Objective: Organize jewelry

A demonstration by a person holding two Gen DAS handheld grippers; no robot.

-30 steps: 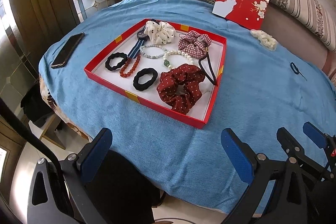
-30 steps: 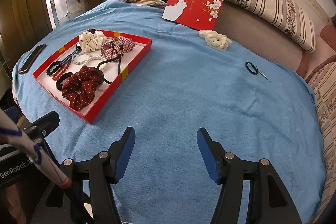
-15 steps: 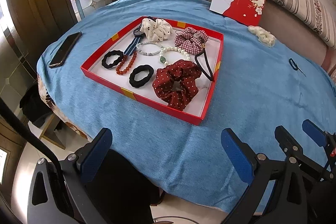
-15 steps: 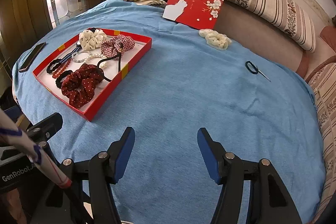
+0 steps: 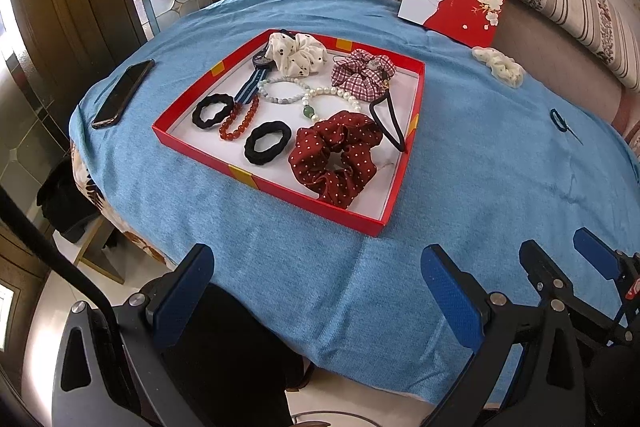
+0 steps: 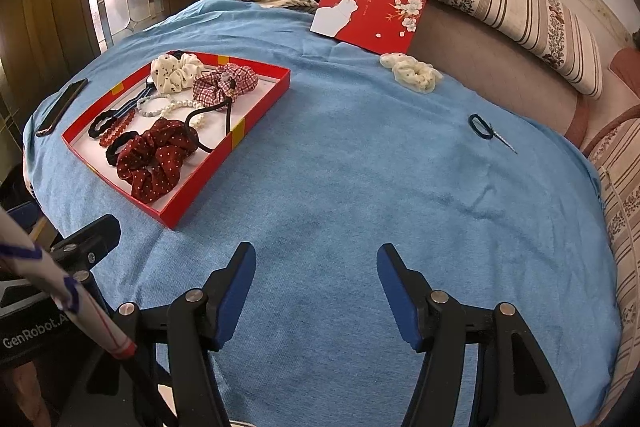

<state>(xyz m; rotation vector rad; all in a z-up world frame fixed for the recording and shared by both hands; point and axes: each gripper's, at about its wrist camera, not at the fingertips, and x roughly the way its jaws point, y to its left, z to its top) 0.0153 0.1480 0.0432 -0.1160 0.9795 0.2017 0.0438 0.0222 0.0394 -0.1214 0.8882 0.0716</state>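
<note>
**Both grippers idle at near edge; two loose pieces sit on the right**

Nothing on the cloth has moved since a second ago; only the left view's framing has drifted a touch, so the tray sits slightly lower-left in it. Both grippers hang at the near edge of the blue cloth (image 6: 360, 167), neither touching anything.

- Left gripper (image 5: 316, 291): jaws spread wide, nothing between them.
- Right gripper (image 6: 316, 287): jaws spread wide, empty, bare cloth underneath.

Where things are:
- Red tray (image 5: 280, 183) already holds most of the lot: dotted red scrunchie (image 5: 334, 155), two black hair ties, bead bracelets, plaid scrunchie, cream dotted scrunchie, a watch.
- Outside the tray: cream scrunchie (image 6: 412, 71) at the far side, just in front of the red box lid (image 6: 372, 3); dark hair tie with a thin metal piece (image 6: 486, 129) on the far right, well apart from the tray.
- Phone (image 5: 122, 93) lies left of the tray, not part of the job.

Key relation: from the right gripper both strays lie ahead and to the right; the tray lies ahead and to the left. From the left gripper they are far across on the right, beyond the tray. So the right hand is nearer to both, I'd say.

Hair tie's long axis runs diagonally, loop toward the far left, metal tip toward the near right. Likely needs jaws set across that line, low to the cloth, since it lies flat. The scrunchie is bulky and should be the easier grab.
</note>
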